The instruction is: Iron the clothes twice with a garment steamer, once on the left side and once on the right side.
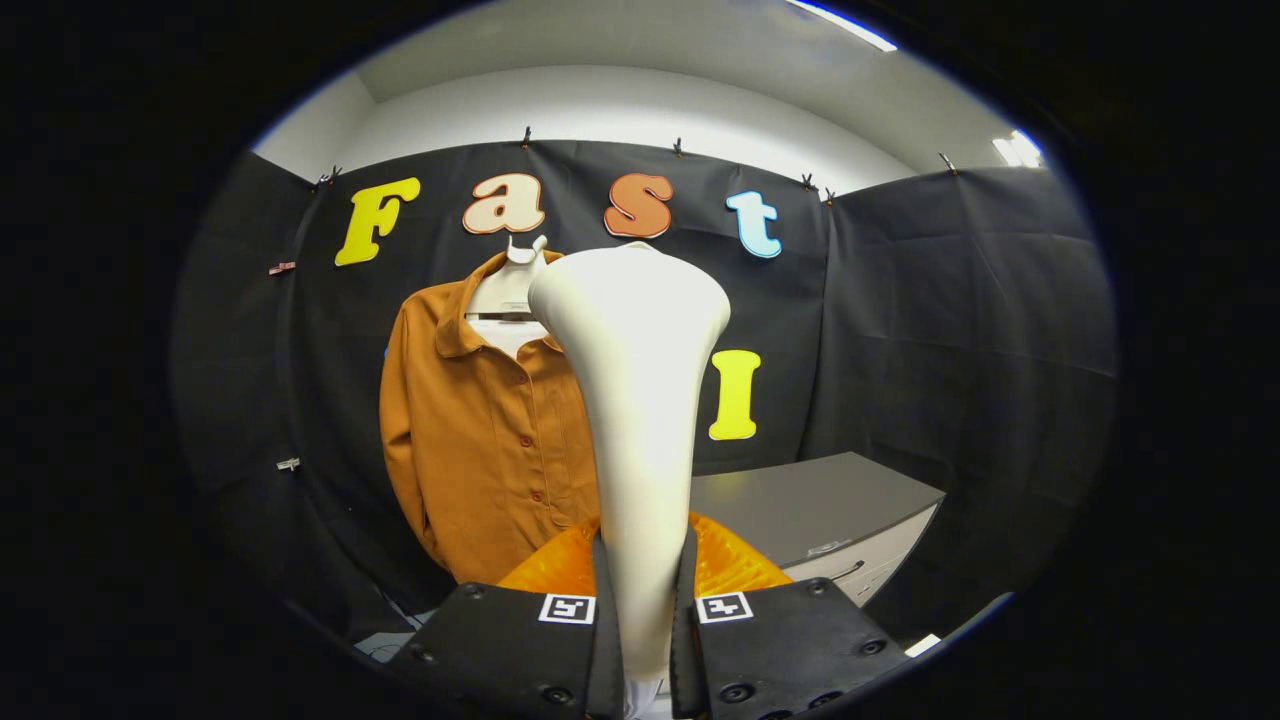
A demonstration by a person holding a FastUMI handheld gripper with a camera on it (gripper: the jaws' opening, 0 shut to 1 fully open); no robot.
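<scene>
A white garment steamer stands upright between my fingers, its narrow handle clamped from both sides and its wide head flaring at the top. My gripper is shut on that handle. Beyond the steamer hangs a rust-orange button-up shirt on a white hanger against the black cloth wall. The steamer head covers the shirt's right half, and I cannot tell how far the head is from the fabric.
A grey cabinet with drawers stands to the right of the shirt, behind the steamer. Black cloth walls close the booth on the left, back and right.
</scene>
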